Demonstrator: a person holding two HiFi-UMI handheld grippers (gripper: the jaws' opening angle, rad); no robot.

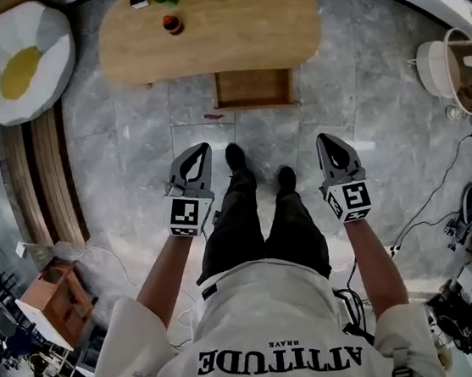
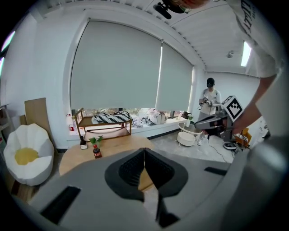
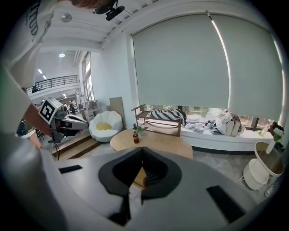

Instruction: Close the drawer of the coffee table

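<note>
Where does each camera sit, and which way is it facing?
Head view: on the person's head, looking steeply down at the coffee table and open drawer; arms, legs, left gripper, right gripper show.
Left gripper view: on that gripper, facing table and blinds over shut fingers; right forearm at right.
Right gripper view: on that gripper, facing likewise; left forearm at left.
Shared: both gripper views show the bottle.

White tee (image 1: 272, 341) with black ATTITUDE print on the back, dark trousers (image 1: 253, 224), black shoes (image 1: 235, 156), possibly sneakers. Left tool (image 1: 204, 147) and right tool (image 1: 321, 138): grey shells, black ribbed insides, black-and-white marker cube (image 1: 186, 217) on each.
</note>
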